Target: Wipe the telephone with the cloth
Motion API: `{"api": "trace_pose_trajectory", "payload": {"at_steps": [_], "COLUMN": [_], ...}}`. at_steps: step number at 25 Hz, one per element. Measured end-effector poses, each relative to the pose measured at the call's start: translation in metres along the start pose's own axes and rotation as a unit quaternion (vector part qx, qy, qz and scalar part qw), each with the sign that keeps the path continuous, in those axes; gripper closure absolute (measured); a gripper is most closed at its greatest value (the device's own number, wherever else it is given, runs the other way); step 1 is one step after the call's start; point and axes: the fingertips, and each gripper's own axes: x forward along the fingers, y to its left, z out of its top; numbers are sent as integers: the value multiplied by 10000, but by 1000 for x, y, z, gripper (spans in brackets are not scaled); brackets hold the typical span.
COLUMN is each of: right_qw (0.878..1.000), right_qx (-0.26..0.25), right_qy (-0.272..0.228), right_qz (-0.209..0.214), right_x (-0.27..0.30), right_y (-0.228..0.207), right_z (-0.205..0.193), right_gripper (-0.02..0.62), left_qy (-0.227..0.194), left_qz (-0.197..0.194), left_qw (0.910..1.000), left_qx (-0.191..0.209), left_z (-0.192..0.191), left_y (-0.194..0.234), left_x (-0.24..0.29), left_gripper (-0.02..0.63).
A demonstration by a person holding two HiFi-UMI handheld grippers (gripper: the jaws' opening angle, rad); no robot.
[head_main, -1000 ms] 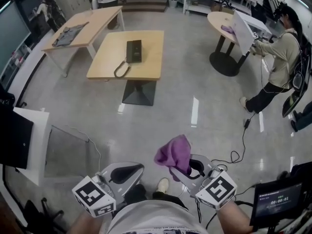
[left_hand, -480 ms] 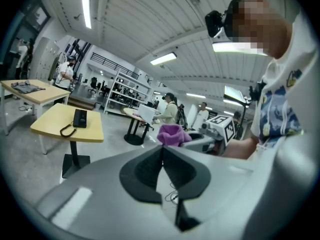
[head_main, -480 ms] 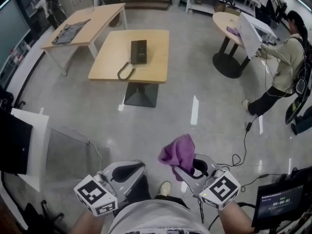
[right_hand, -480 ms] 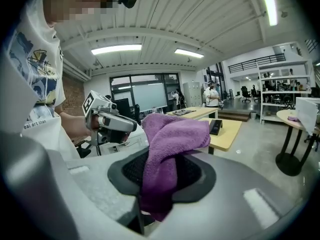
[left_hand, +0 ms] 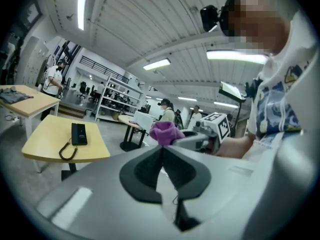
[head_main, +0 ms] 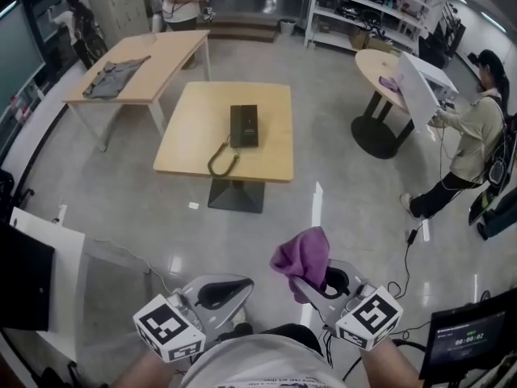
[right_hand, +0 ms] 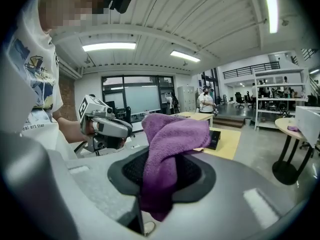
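Note:
A black telephone (head_main: 245,125) with a coiled cord lies on a small wooden table (head_main: 190,148), well ahead of me across the floor. The same telephone (left_hand: 78,133) shows at the left of the left gripper view, and it (right_hand: 214,139) peeks out behind the cloth in the right gripper view. My right gripper (head_main: 308,284) is shut on a purple cloth (head_main: 303,255), which bunches above its jaws (right_hand: 172,139). My left gripper (head_main: 216,291) is shut with nothing in it, held low beside the right one.
A longer wooden table (head_main: 137,67) with a grey garment stands at the back left. A round table (head_main: 386,71) and a person (head_main: 477,128) are at the right. Cables (head_main: 404,257) trail over the floor at the right, and a white stand (head_main: 48,253) is at the left.
Both grippers have moved forward across the floor toward the telephone table, which now sits nearer and lower in the head view. The cloth stays held in the right gripper.

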Motion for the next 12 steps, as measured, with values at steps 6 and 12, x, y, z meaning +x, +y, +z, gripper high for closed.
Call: {"api": "trace_pose_trajectory", "payload": {"at_steps": [6, 12], "right_qw": [10000, 9999], "right_qx": [50, 142], "right_qy": [29, 88], "right_qz": [3, -13], "right_x": [50, 87], "right_y": [-15, -67], "right_z": [16, 24], "right_gripper": [480, 480], "left_qy": [154, 147], "left_qz": [216, 258], "left_qw": [9996, 9992], "left_qx": [-133, -264], "left_z": [3, 16], "left_y": [61, 117], "left_x": [-12, 17], "left_gripper": [601, 601]}}
